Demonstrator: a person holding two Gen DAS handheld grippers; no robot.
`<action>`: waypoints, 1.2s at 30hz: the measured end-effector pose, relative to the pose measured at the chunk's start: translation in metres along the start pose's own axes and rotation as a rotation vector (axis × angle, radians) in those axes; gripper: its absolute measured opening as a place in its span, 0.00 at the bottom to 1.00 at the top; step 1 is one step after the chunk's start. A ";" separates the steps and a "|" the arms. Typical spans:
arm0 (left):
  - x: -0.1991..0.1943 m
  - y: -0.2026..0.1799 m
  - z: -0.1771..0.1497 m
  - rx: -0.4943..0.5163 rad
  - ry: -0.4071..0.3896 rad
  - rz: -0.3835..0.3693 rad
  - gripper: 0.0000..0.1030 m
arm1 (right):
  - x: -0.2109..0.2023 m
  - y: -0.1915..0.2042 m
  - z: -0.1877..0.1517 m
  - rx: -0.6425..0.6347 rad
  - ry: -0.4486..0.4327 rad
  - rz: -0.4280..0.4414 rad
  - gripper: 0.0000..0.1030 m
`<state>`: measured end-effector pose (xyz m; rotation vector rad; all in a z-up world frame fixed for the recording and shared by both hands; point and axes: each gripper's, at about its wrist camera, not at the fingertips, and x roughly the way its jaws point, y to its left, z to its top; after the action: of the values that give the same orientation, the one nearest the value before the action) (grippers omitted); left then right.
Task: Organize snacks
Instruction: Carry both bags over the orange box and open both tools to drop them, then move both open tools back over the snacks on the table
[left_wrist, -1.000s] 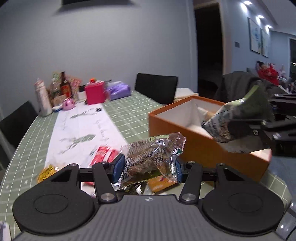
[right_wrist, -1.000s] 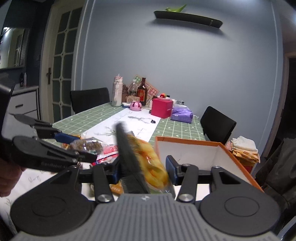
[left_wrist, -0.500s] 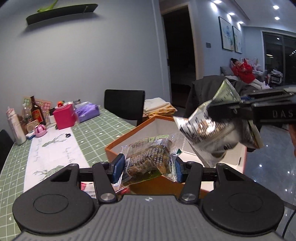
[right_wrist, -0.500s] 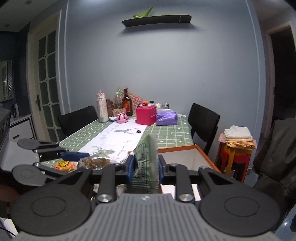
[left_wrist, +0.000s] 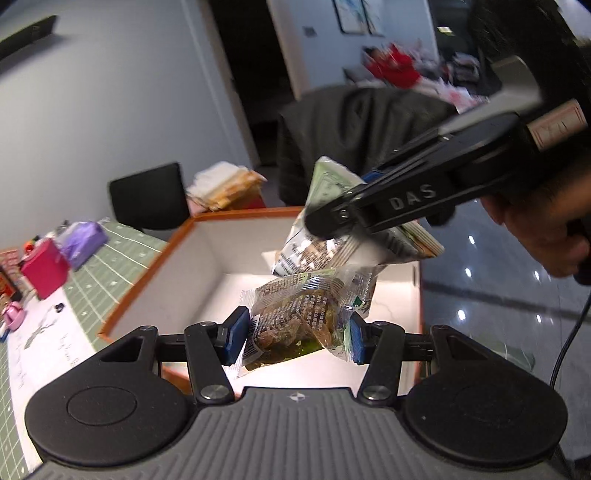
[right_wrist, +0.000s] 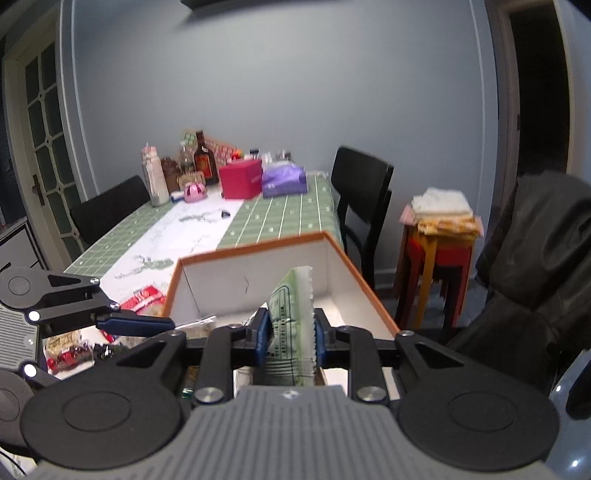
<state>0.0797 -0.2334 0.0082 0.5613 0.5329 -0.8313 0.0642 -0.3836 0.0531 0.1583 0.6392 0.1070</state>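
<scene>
On the far left of the green table (right_wrist: 280, 218) sit bottles (right_wrist: 201, 158), then a pink box (right_wrist: 240, 181) and a purple pack (right_wrist: 284, 179). A red snack (right_wrist: 144, 297) lies on the table, just left of the orange box (left_wrist: 155, 266).

The left claw (left_wrist: 295, 334) is over the open orange box. It is partly open, and its blue pads press on both sides of a clear pack (left_wrist: 306, 310) with brown bits inside. The pack bulges out between the pads, so it looks soft and crinkly.

To the right of it, the right claw (right_wrist: 290, 341) is squeezed tight on a green bag (right_wrist: 293, 317). The bag is thin and flat where the pads pinch it. In the left view, the bag hangs over the box, above the clear pack. A hand (left_wrist: 543, 236) holds that claw from the right.

Both snacks look light. The wrap is shiny, so it may slip. The food inside may break if it is squeezed hard. The best place to hold a pack like this is likely the flat edge or the middle of the pack, with a soft squeeze. The box has white walls and lots of room inside.

On the far right stand a black chair (right_wrist: 364, 195) and a stool (right_wrist: 439, 254) with folded cloths.
</scene>
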 end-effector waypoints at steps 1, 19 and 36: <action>0.006 -0.002 0.000 0.003 0.025 -0.017 0.59 | 0.003 -0.004 -0.001 0.008 0.017 0.006 0.22; 0.055 0.017 -0.003 -0.101 0.252 -0.177 0.59 | 0.083 -0.044 0.010 0.133 0.411 0.254 0.20; 0.040 0.025 0.009 -0.152 0.186 -0.150 0.75 | 0.084 -0.015 0.030 -0.289 0.398 -0.012 0.37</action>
<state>0.1245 -0.2470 -0.0042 0.4653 0.8098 -0.8762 0.1502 -0.3894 0.0253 -0.1506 1.0127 0.2206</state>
